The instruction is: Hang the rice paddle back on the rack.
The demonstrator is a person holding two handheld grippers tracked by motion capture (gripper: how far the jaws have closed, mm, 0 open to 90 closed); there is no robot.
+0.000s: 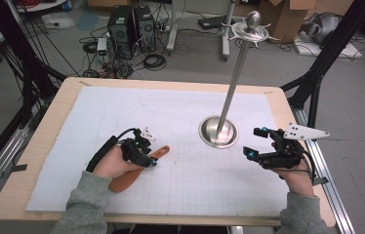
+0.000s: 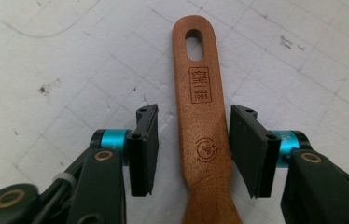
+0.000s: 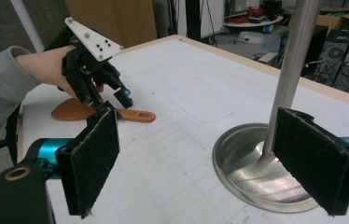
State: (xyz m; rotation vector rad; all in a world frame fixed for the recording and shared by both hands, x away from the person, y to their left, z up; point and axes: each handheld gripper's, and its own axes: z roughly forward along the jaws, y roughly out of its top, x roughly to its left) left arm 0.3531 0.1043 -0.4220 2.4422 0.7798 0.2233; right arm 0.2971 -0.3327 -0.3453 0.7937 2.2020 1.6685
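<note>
Straddling the spatula (image 2: 204, 135), the left gripper (image 2: 193, 149) is standing half open, its pads not touching. The right gripper (image 3: 210, 158) is hanging wide open, empty.

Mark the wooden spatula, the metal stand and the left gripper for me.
wooden spatula (image 2: 204, 121), left gripper view, middle of the handle.
metal stand (image 1: 218, 132), high view, round base dish.
left gripper (image 2: 193, 147), left gripper view, midway between its open jaws, astride the handle.

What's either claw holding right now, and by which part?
Nothing yet. The left claw straddles the wooden spatula at its handle, pads not touching it. The right claw is open and empty.
</note>
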